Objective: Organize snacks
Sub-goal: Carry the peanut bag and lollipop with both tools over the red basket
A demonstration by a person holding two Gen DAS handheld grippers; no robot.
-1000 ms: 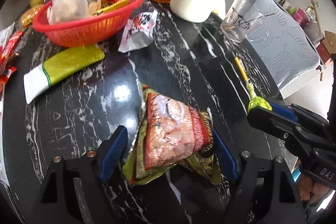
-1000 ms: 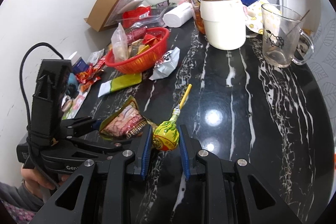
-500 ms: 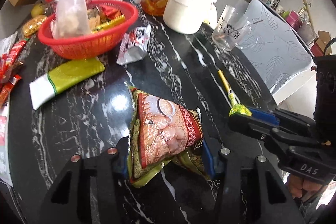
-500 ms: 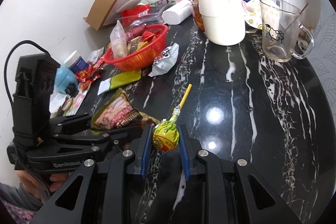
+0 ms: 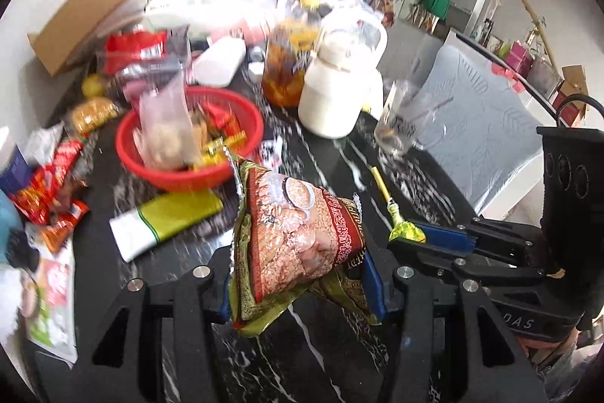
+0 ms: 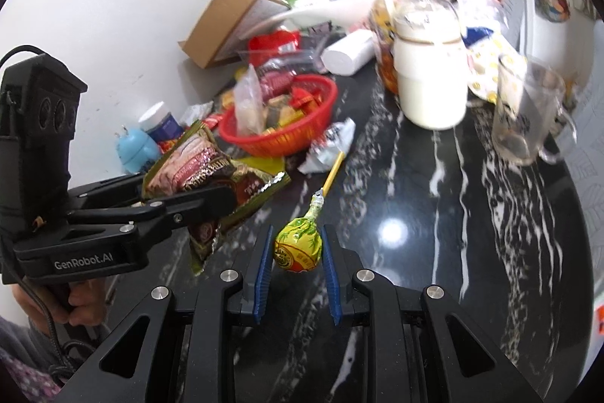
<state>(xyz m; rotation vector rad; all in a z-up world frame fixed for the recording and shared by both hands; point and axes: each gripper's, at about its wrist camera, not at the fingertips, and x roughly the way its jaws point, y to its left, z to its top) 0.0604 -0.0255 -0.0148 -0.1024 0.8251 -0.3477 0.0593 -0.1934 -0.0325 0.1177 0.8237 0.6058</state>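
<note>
My left gripper [image 5: 302,274] is shut on a red-and-green snack packet [image 5: 298,237] and holds it lifted above the black marble table [image 5: 332,357]. It also shows in the right wrist view [image 6: 204,172]. My right gripper [image 6: 296,263] is shut on a yellow-green lollipop [image 6: 298,246] with a yellow stick, raised off the table; it shows in the left wrist view [image 5: 406,233] too. A red basket [image 5: 188,142] with several snacks stands beyond, also in the right wrist view [image 6: 283,127].
A green-and-white tube [image 5: 162,221] and a silver wrapper [image 6: 328,146] lie near the basket. A white jug [image 6: 430,74], a glass mug [image 6: 524,116], an orange jar [image 5: 287,63] and a cardboard box [image 6: 226,17] stand at the back. Red packets [image 5: 45,184] lie left.
The left gripper shut on the snack packet and lifted it off the table toward the basket. The right gripper has risen with the lollipop still in it.
</note>
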